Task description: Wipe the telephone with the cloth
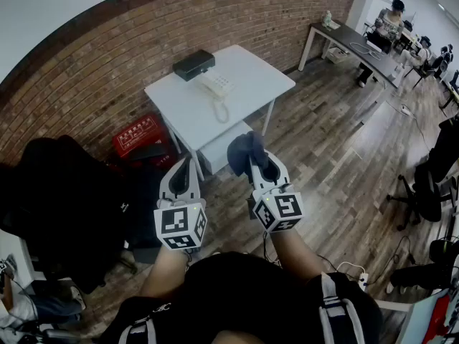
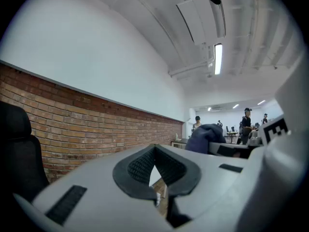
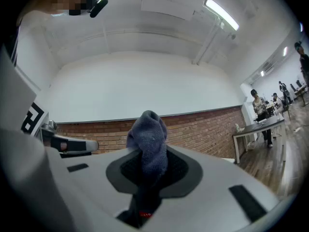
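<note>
A white telephone (image 1: 216,84) with a coiled cord lies on a small white table (image 1: 254,74) by the brick wall, well ahead of both grippers. My right gripper (image 1: 252,162) is shut on a dark blue cloth (image 1: 244,151), which bunches up out of the jaws (image 3: 148,139). My left gripper (image 1: 185,165) is held beside it, shut, with nothing between its pads (image 2: 154,151). Both point upward, away from the telephone, in the gripper views. The cloth (image 2: 205,137) also shows in the left gripper view.
A black box (image 1: 193,64) sits on the table behind the telephone. A red crate (image 1: 138,135) stands on the floor at the table's left. A black chair (image 1: 64,206) is at my left. Desks with people (image 1: 387,27) are at the far right.
</note>
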The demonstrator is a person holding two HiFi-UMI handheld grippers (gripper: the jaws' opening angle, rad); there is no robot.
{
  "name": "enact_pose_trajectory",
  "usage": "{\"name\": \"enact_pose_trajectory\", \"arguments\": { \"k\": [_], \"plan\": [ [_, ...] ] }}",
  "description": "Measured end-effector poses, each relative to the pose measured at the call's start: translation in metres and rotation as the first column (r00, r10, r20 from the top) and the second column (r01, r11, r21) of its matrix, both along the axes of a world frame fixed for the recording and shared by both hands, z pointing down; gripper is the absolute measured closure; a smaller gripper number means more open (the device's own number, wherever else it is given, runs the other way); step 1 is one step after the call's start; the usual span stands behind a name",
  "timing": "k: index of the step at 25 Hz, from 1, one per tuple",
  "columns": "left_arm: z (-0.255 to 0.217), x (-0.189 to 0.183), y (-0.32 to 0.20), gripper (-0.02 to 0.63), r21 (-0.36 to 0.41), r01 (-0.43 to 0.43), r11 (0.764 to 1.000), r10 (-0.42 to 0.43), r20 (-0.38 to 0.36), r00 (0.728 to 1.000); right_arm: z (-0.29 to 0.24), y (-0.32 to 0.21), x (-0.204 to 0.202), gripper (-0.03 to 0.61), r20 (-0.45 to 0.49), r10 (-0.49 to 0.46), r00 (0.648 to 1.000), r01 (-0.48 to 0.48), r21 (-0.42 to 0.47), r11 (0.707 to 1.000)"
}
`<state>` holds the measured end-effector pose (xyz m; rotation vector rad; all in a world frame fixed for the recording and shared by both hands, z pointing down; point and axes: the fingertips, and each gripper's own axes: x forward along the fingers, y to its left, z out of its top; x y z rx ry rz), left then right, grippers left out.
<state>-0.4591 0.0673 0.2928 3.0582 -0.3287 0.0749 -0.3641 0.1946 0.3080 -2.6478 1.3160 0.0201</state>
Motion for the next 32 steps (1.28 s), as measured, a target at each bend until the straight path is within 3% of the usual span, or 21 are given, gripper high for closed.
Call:
{"name": "enact_pose_trajectory", "arguments": {
  "k": [9, 14, 19, 23, 32],
  "plan": [
    [0.006, 0.013, 0.030, 0.617, 0.044, -0.026, 0.999, 0.025, 0.029, 0.999, 0.008, 0.027, 0.003, 0.529, 0.035, -0.029, 0.999, 0.029, 0.006, 1.000],
    [0.015, 0.021, 0.054, 0.617, 0.069, -0.029, 0.997, 0.027, 0.037, 0.999, 0.019, 0.041, 0.006, 0.528, 0.030, -0.049, 0.998, 0.051, -0.037, 0.998],
    [0.021, 0.032, 0.081, 0.617, 0.071, -0.014, 0.997, 0.013, 0.018, 1.000, 0.024, 0.072, 0.008, 0.528, 0.036, -0.066, 0.997, 0.066, -0.021, 0.998],
    [0.026, 0.038, 0.094, 0.617, 0.126, 0.024, 0.992, -0.029, 0.041, 0.999, 0.028, 0.091, 0.019, 0.528, 0.039, -0.059, 0.998, 0.060, -0.022, 0.998],
    [0.035, 0.051, 0.114, 0.617, 0.074, -0.001, 0.997, -0.003, 0.056, 0.998, 0.034, 0.114, 0.031, 0.528, 0.043, -0.041, 0.998, 0.040, 0.011, 0.999]
  ]
}}
